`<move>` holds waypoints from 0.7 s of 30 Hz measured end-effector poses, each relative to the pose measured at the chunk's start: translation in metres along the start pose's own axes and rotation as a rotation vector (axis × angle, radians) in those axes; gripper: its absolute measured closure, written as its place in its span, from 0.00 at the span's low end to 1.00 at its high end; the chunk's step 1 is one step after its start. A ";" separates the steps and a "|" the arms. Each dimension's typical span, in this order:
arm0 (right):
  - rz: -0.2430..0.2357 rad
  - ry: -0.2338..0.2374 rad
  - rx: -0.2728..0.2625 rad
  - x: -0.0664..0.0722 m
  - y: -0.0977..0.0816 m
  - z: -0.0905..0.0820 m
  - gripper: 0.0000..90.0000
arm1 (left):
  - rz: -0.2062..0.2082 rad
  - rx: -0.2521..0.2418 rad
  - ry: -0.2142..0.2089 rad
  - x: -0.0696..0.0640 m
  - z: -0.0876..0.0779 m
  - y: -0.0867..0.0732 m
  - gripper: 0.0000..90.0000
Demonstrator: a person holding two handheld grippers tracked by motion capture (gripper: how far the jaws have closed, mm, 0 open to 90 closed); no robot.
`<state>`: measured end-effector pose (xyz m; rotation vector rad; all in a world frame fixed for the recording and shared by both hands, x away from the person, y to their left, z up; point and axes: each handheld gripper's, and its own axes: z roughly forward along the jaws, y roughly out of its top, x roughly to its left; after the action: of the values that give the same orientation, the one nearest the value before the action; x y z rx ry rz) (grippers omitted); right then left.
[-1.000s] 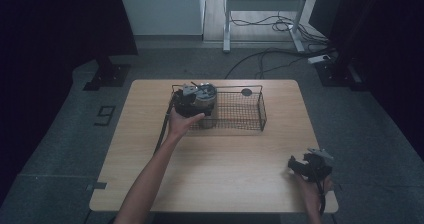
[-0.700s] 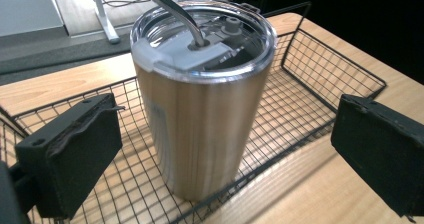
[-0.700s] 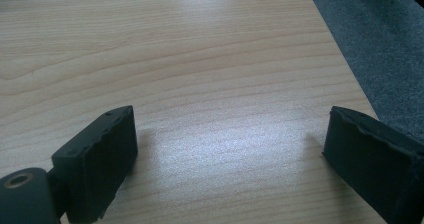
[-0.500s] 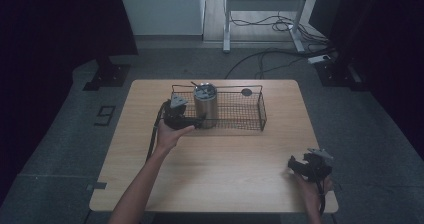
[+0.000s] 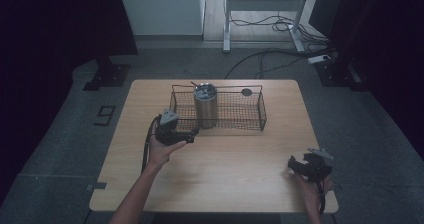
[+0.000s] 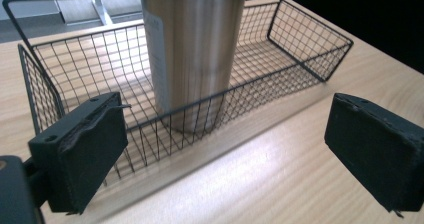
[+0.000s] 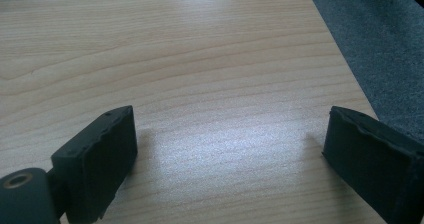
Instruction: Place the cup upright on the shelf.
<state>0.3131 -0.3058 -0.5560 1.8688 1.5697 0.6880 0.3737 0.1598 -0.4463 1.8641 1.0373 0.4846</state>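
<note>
A steel tumbler [image 5: 206, 106] [image 6: 192, 49] stands upright in the left part of a black wire basket [image 5: 250, 128] [image 6: 300, 64] on the wooden table [image 5: 235, 179]. My left gripper [image 5: 192, 134] [image 6: 225, 154] hovers just outside the basket's near left wall, pointing at the tumbler and apart from it. Its jaws are open with nothing between them, and they have just been closing a little. My right gripper [image 5: 294, 164] [image 7: 225, 154] rests low at the table's near right corner, open, with bare wood between its pads [image 7: 95, 159].
A small dark round thing [image 5: 246, 91] lies by the basket's far right corner. The table's right edge [image 7: 350, 79] drops to grey carpet close beside the right gripper. A metal stand and cables [image 5: 265, 19] are on the floor behind the table.
The left gripper has drawn back from the tumbler, toward the near left and out of the basket. The tumbler stays standing. The right hand has not moved.
</note>
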 end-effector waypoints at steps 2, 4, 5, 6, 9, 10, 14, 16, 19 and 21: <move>0.000 0.000 0.000 0.000 0.000 0.000 0.08 | -0.001 0.007 0.000 0.000 -0.005 -0.008 0.05; 0.001 0.000 -0.001 0.000 0.000 0.000 0.08 | -0.002 0.012 0.000 0.000 -0.010 -0.015 0.05; 0.001 0.000 -0.001 0.000 0.000 0.000 0.08 | -0.005 0.013 0.001 0.000 -0.012 -0.017 0.05; 0.000 0.000 0.000 0.000 0.000 0.000 0.08 | -0.007 0.012 0.001 0.001 -0.015 -0.021 0.05; 0.001 0.001 0.000 0.000 0.000 0.000 0.08 | 0.002 0.021 0.009 0.000 -0.022 -0.030 0.05; 0.001 0.001 0.000 0.000 0.000 0.000 0.08 | 0.010 0.027 0.016 0.001 -0.025 -0.032 0.05; 0.001 0.001 0.000 0.000 0.000 0.000 0.08 | 0.002 0.032 0.017 0.002 -0.033 -0.044 0.06; 0.000 0.000 0.000 0.000 0.000 0.000 0.08 | -0.007 0.030 0.014 0.002 -0.036 -0.051 0.06; 0.001 0.000 -0.001 0.000 0.000 0.000 0.08 | -0.017 0.036 0.009 0.002 -0.040 -0.062 0.06; 0.001 0.000 -0.002 0.000 0.000 0.000 0.08 | -0.014 0.044 0.009 0.001 -0.041 -0.067 0.07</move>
<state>0.3132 -0.3057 -0.5562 1.8681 1.5683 0.6898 0.3153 0.1971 -0.4838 1.8943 1.0743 0.4661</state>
